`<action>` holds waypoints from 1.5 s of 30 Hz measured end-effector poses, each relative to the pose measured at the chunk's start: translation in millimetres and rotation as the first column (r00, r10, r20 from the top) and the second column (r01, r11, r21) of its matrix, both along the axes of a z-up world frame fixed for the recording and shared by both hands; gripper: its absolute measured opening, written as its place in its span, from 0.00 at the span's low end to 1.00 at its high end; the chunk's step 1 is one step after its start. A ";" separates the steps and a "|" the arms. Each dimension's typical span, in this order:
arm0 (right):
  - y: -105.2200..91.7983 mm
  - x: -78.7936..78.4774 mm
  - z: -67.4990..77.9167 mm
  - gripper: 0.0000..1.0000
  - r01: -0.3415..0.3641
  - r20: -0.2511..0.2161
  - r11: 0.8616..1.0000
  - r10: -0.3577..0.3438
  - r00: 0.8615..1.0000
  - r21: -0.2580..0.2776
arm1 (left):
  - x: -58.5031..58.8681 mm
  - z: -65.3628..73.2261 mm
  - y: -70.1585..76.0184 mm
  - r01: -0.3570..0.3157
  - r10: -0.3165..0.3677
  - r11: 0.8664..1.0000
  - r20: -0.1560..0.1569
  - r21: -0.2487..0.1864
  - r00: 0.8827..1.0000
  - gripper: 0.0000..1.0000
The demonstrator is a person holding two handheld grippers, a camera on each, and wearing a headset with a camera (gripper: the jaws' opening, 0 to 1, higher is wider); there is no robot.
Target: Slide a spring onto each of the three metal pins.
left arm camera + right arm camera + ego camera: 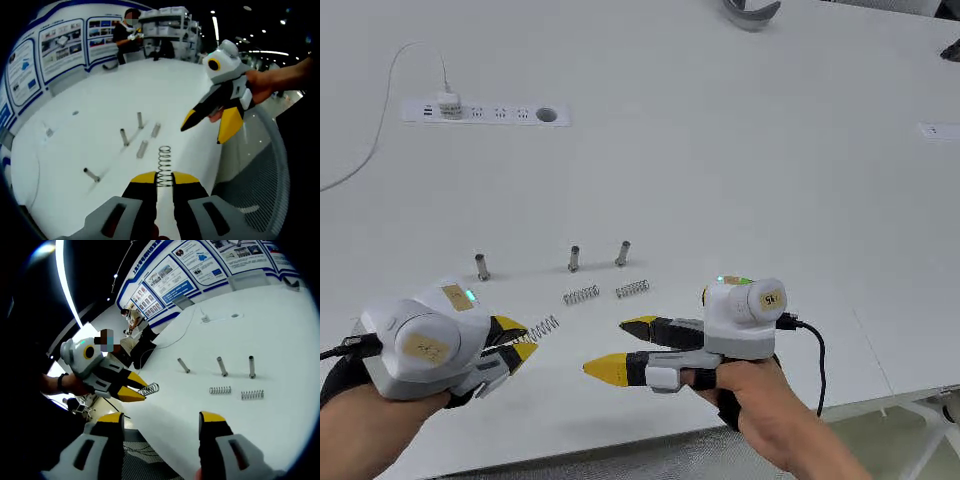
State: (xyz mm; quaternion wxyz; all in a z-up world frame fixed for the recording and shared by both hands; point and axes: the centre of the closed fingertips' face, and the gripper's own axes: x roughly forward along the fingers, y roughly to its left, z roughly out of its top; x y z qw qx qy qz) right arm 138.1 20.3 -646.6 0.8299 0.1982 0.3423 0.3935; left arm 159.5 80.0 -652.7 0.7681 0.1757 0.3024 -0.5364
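One spring [545, 327] is clamped in the left gripper [527, 337], the right gripper [620, 348] is spread empty; alignment over a pin [481, 266] is needed next.

My headset camera looks forward and down on the table [720, 180] from its near edge, with my left gripper [523, 338] and right gripper [607, 346] close at the bottom. The left gripper's camera sits low, the spring [164, 162] in its jaws close before the lens, and faces across the table (the right gripper shows at its right). The right gripper's camera faces across from the other side. All three views share the three pins [574, 259] and two loose springs [582, 294].
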 end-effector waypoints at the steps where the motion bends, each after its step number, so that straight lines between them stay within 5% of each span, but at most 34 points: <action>1: 1.9 1.8 4.5 0.59 0.001 0.002 1.000 -0.001 1.000 0.021 | -1.4 3.0 -3.6 0.013 -0.013 1.000 0.006 -0.004 1.000 0.11; 8: 9.1 6.1 18.7 0.50 -0.006 -0.013 0.995 0.007 1.000 0.096 | -7.7 15.8 -19.9 0.069 -0.069 0.998 0.045 -0.008 0.997 0.11; 21: 16.9 3.1 31.2 0.29 -0.024 -0.048 0.980 0.035 0.998 0.195 | -22.3 25.4 -38.1 0.147 -0.145 0.989 0.069 -0.024 0.987 0.11; 45: 18.6 5.3 36.3 0.13 -0.041 -0.063 0.978 0.055 0.996 0.205 | -22.5 24.4 -42.0 0.196 -0.194 0.980 0.082 -0.019 0.978 0.10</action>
